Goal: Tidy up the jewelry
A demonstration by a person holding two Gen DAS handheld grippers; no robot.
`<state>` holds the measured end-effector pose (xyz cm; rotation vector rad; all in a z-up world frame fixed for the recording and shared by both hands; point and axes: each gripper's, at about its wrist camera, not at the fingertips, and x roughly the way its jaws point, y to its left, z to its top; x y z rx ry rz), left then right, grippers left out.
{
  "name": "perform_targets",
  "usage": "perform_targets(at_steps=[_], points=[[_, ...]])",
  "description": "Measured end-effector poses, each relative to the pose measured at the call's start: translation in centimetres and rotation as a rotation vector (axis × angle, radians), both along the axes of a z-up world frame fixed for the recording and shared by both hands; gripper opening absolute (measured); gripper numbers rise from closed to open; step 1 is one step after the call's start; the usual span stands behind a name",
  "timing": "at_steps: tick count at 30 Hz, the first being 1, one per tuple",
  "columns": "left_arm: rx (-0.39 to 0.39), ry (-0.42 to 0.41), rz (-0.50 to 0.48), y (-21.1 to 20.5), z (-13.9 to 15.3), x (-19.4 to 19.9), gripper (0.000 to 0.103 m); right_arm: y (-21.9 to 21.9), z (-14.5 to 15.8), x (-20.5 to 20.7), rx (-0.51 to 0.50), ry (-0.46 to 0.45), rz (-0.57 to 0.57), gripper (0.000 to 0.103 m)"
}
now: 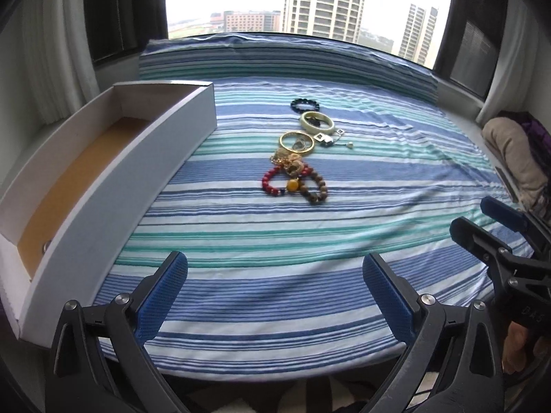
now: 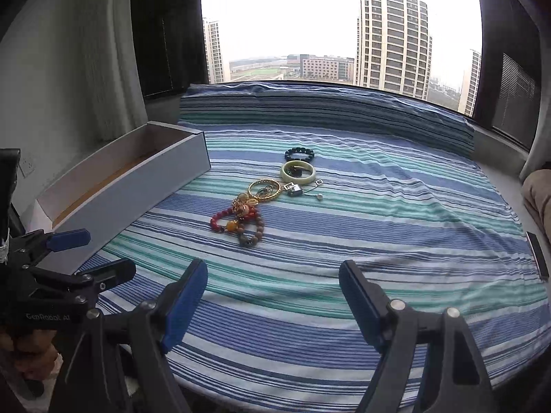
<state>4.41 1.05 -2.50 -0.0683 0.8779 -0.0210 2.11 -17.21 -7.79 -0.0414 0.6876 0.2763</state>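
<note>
A row of jewelry lies mid-cloth: a dark bead bracelet [image 1: 304,105] [image 2: 299,155] farthest, then a pale jade bangle [image 1: 316,122] [image 2: 298,171], a gold bangle [image 1: 297,141] [image 2: 265,189], small pendants [image 1: 325,139], and nearest a red bead bracelet [image 1: 272,180] [image 2: 220,220] tangled with a wooden bead bracelet [image 1: 316,189] [image 2: 251,237]. A long white box [image 1: 103,158] [image 2: 137,186] with a brown floor lies open at the left. My left gripper [image 1: 275,275] [image 2: 96,256] and right gripper [image 2: 273,275] [image 1: 482,222] both hover open over the near cloth, well short of the jewelry, with nothing between their fingers.
The blue, teal and white striped cloth [image 1: 275,227] covers a wide window seat, with a matching bolster [image 1: 275,58] along the window. A beige cushion [image 1: 509,151] and a flat dark object [image 2: 537,254] lie at the right edge. Curtains hang on both sides.
</note>
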Motion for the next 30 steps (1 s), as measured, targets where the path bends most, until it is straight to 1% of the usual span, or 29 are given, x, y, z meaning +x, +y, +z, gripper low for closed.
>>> perform_targets(at_steps=[2,6,9,13,17,23,30], points=[[0.010,0.001,0.010,0.1,-0.2,-0.1,0.101,-0.8,-0.8,-0.6,-0.009,0.010,-0.021,0.080],[0.013,0.007,0.025,0.5,-0.7,-0.3,0.101,-2.0,-1.5,-1.8,-0.017,0.000,-0.065,0.080],[0.016,0.018,0.025,0.4,-1.3,-0.2,0.101,-2.3,-2.2,-2.0,-0.016,0.014,-0.079,0.080],[0.002,0.045,0.015,0.3,-2.0,0.1,0.101,-2.3,-3.3,-1.5,-0.008,0.047,-0.077,0.080],[0.000,0.052,0.010,0.1,-2.3,0.4,0.101,-2.0,-3.7,-1.5,-0.004,0.063,-0.062,0.080],[0.007,0.058,0.006,-0.2,-2.7,0.8,0.101,-1.6,-4.5,-0.9,0.008,0.099,-0.044,0.080],[0.019,0.080,-0.012,-1.1,-3.2,1.6,0.101,-1.7,-5.0,-0.7,0.013,0.115,-0.039,0.080]])
